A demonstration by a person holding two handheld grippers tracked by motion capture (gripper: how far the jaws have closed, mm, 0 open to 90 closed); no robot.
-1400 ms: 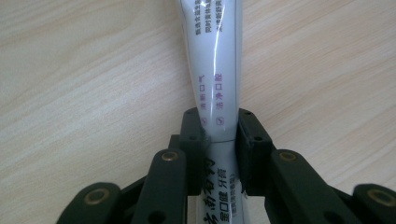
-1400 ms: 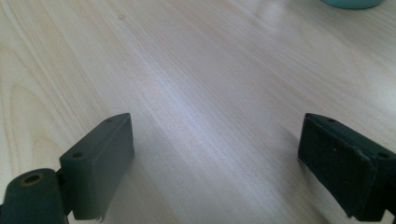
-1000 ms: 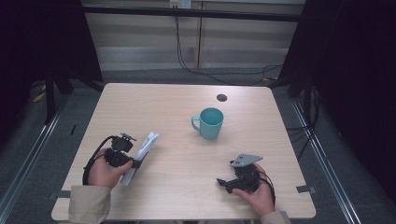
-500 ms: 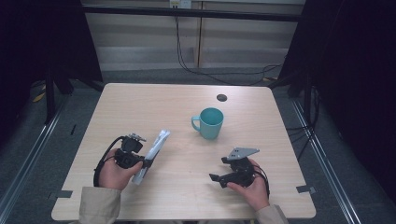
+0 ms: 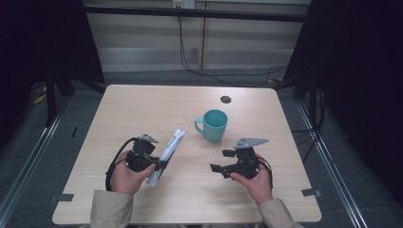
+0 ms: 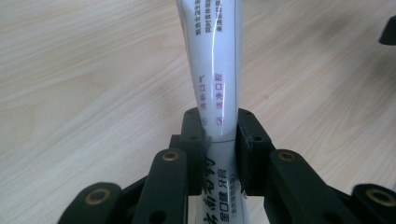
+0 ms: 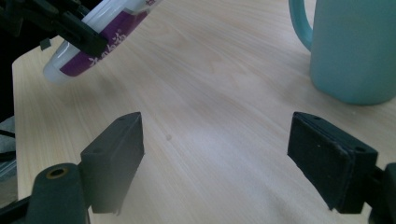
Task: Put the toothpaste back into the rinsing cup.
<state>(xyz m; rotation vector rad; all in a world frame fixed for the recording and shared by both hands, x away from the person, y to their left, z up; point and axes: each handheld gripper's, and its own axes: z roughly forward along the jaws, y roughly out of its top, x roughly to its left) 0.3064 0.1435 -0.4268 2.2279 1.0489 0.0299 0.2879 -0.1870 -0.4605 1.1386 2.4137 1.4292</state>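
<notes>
A white toothpaste tube [image 5: 170, 147] with purple print is held tilted above the table by my left gripper [image 5: 159, 165], which is shut on it near its cap end. In the left gripper view the black pads [image 6: 192, 135] pinch the tube [image 6: 217, 70] from both sides. My right gripper [image 5: 221, 160] hovers at the front right, open and pointing left. Its jaws have just been closing a little with nothing between them. In the right gripper view its jaws [image 7: 215, 154] frame bare wood, with the tube [image 7: 93, 42] at upper left and a teal mug [image 7: 355, 51] at upper right.
The teal mug [image 5: 214, 125] stands upright near the middle of the light wooden table [image 5: 142, 104], its handle to the left. A small black round grommet [image 5: 225, 99] sits behind it. Dark curtains and cables lie beyond the table's far edge.
My left hand has carried the tube to the right, toward the table's middle. My right hand has risen and drifted left, toward the mug.
</notes>
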